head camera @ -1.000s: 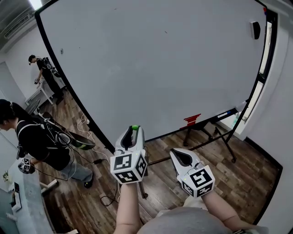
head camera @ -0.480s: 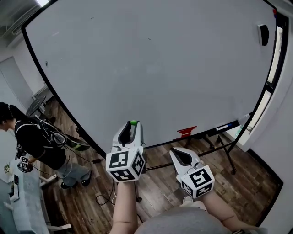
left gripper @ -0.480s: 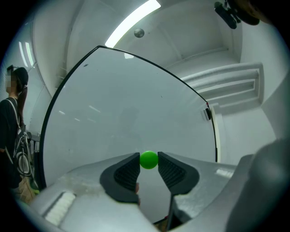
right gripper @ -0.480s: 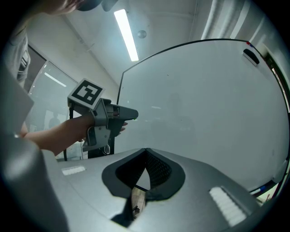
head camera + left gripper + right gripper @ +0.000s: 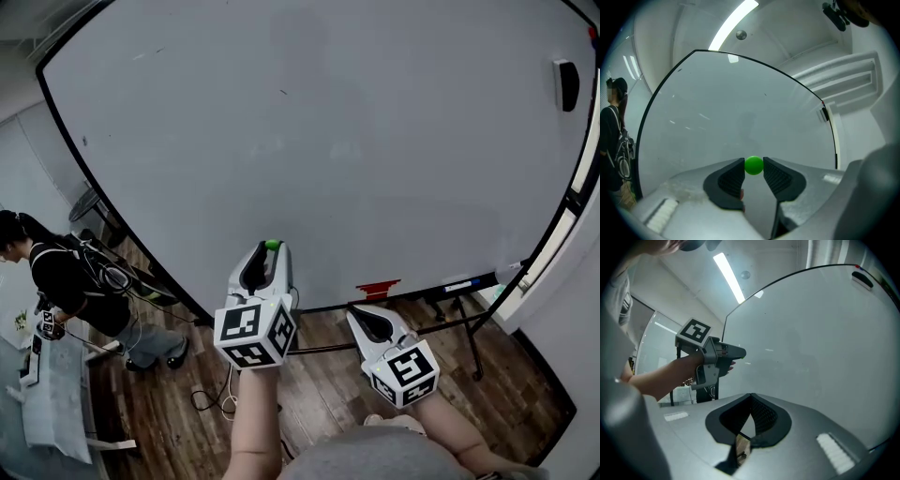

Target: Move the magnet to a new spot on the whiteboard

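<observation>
A small green magnet (image 5: 753, 165) sits pinched between the pads of my left gripper (image 5: 753, 168), which is shut on it. In the head view the magnet (image 5: 273, 245) shows at the tip of the left gripper (image 5: 271, 249), in front of the lower part of the big whiteboard (image 5: 328, 141). Whether it touches the board I cannot tell. My right gripper (image 5: 355, 313) hangs lower and to the right, its jaws shut with nothing in them (image 5: 750, 396). The right gripper view also shows the left gripper (image 5: 738, 353) before the whiteboard (image 5: 825, 348).
A black eraser (image 5: 565, 85) clings to the board's upper right. On the board's tray lie a red thing (image 5: 378, 288) and a marker (image 5: 459, 285). A person (image 5: 66, 281) stands at the left beside a grey table (image 5: 52, 412). Cables (image 5: 211, 398) lie on the wooden floor.
The whiteboard fills more of the head view than before. The left gripper, still holding the magnet, sits a little higher against the board. The right gripper has hardly shifted.
</observation>
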`<action>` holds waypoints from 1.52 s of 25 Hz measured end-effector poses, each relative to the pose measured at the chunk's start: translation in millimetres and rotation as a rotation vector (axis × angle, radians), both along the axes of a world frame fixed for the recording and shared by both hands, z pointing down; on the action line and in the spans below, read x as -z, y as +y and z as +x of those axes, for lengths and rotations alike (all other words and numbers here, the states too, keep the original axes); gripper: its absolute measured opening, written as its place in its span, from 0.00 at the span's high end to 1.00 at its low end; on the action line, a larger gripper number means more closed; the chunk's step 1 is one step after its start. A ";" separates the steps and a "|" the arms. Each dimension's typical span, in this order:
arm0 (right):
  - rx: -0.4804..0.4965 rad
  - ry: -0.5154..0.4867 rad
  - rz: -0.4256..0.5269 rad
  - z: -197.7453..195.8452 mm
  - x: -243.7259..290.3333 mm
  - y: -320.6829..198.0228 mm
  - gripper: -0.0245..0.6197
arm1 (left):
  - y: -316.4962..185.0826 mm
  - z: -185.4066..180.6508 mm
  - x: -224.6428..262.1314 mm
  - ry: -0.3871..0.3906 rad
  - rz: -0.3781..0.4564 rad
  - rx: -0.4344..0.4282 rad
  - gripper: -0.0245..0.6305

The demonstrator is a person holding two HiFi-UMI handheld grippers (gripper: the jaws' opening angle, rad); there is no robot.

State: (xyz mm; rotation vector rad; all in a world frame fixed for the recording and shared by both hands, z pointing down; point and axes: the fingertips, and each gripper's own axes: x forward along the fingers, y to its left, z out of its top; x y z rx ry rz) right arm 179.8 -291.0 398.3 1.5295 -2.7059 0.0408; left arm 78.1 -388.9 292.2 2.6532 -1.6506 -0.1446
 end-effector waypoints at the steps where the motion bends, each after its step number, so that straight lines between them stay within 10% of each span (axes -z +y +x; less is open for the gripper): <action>1: 0.010 0.000 -0.002 2.6 0.2 -1.6 0.96 | -1.6 1.5 2.4 0.001 0.003 0.010 0.76; 38: 0.194 -0.058 -0.054 40.9 -15.6 -34.8 0.96 | -65.3 24.2 66.8 -0.124 0.088 0.239 0.76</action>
